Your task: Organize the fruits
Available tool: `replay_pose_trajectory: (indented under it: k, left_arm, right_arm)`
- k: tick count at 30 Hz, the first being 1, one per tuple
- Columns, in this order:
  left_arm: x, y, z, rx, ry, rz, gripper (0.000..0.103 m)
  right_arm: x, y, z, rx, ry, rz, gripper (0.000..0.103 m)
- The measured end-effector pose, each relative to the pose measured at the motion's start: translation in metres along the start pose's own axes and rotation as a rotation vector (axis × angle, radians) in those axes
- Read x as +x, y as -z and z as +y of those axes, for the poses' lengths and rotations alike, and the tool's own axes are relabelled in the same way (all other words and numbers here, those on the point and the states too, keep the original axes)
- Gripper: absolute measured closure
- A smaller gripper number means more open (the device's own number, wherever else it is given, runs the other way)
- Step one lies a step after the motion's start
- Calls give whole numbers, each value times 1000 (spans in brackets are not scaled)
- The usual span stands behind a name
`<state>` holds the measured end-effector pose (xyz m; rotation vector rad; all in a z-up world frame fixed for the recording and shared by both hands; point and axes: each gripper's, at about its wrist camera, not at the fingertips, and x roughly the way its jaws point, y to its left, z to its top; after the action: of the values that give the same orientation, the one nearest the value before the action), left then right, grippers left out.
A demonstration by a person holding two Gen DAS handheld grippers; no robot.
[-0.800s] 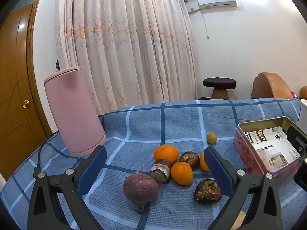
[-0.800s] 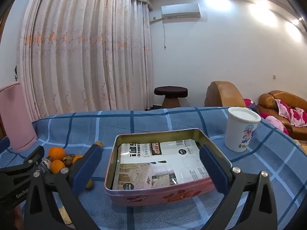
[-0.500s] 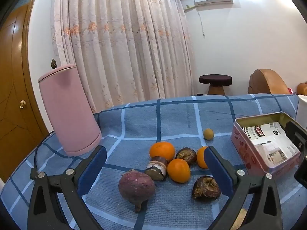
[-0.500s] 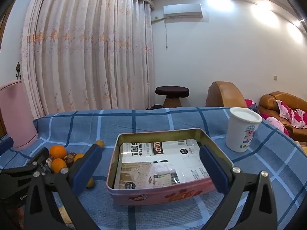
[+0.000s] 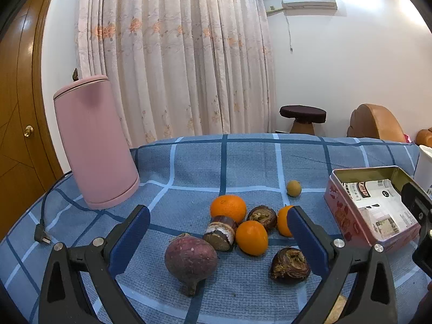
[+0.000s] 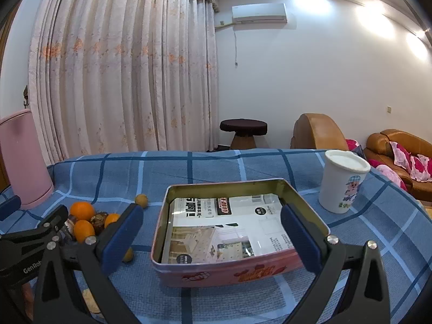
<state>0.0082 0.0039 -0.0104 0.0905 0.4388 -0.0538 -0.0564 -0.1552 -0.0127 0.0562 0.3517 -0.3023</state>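
Fruit pile [image 5: 243, 232]: loose cluster on the blue checked tabletop [image 5: 189, 162], at 12 o'clock from the left claw [image 5: 216, 239], between its spread blue pads; nothing held.
- Three oranges, nearest one [image 5: 251, 237]: firm, smooth, likely to roll; take across the widest part.
- Purple round fruit [image 5: 190, 260], stub pointing down: probably heaviest; needs a wide grip on the body.
- Dark husked fruits, one [image 5: 289, 265] at 5 o'clock of the pile: rough, brittle-looking skin; light squeeze advised.
- Dark banded piece [image 5: 220, 232]: kind unclear.
- Small yellow fruit [image 5: 293, 188], apart at 1 o'clock: light, slips easily.

Pink tin [image 6: 232, 243]: open, at 12 o'clock from the right claw [image 6: 212, 239], which is spread wide and empty. Printed paper lines its floor; text too small to read. Side lettering illegible.

White cup [image 6: 343, 183]: cartoon figure, at 2 o'clock of tin.

Left claw body reads "GenRob…", cut off.

Pink canister [image 5: 94, 140]: 10 o'clock of pile.
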Motion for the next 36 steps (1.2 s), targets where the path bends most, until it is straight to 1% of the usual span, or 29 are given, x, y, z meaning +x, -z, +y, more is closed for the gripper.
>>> replay_pose_trajectory:
  k: [36]
  left_arm:
    - [2,1,3,0,6,-2,1]
  right_arm:
    - [0,-1,6,-6,-4,4,0]
